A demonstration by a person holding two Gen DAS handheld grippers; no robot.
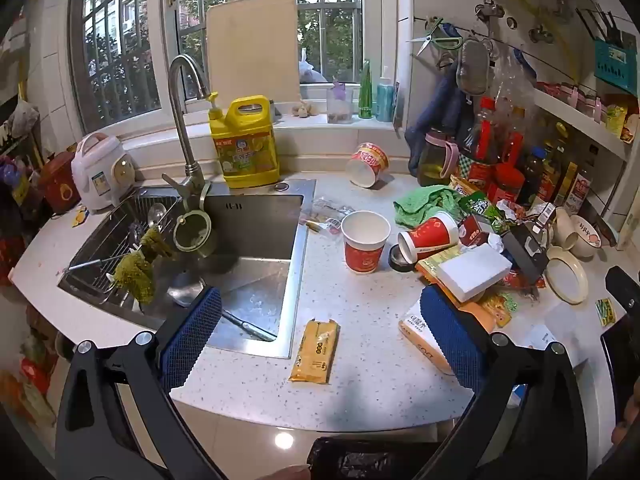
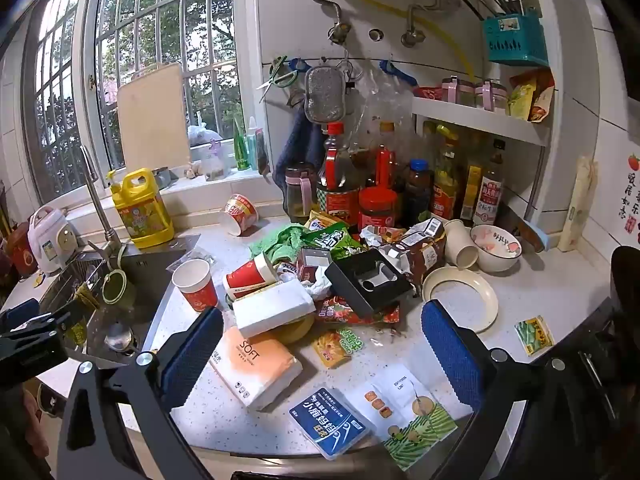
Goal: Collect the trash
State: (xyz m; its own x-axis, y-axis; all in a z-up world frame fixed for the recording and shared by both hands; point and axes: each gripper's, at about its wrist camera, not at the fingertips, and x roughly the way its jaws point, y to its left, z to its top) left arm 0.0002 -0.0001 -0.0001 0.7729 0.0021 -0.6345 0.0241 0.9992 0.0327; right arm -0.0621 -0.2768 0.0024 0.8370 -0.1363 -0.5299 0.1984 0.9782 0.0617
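My left gripper [image 1: 320, 340] is open and empty above the counter's front edge, over a yellow wrapper [image 1: 315, 351]. An upright red paper cup [image 1: 365, 241] and a tipped red cup [image 1: 428, 236] lie beyond it. My right gripper [image 2: 320, 352] is open and empty over an orange tissue pack [image 2: 256, 364], a blue packet [image 2: 328, 420] and a green-and-white packet [image 2: 404, 412]. A trash heap with a black box [image 2: 368, 282], a white box [image 2: 274, 308] and snack wrappers [image 2: 336, 346] sits behind. A black trash bag [image 1: 360, 460] shows below the counter.
A steel sink [image 1: 240, 248] with faucet [image 1: 182, 120] lies left, with a yellow detergent jug [image 1: 246, 140] behind it. A tipped noodle cup [image 1: 368, 164] lies near the window. Sauce bottles [image 2: 380, 184], a bowl [image 2: 496, 250], a cream lid [image 2: 460, 300] and a shelf [image 2: 480, 120] crowd the right.
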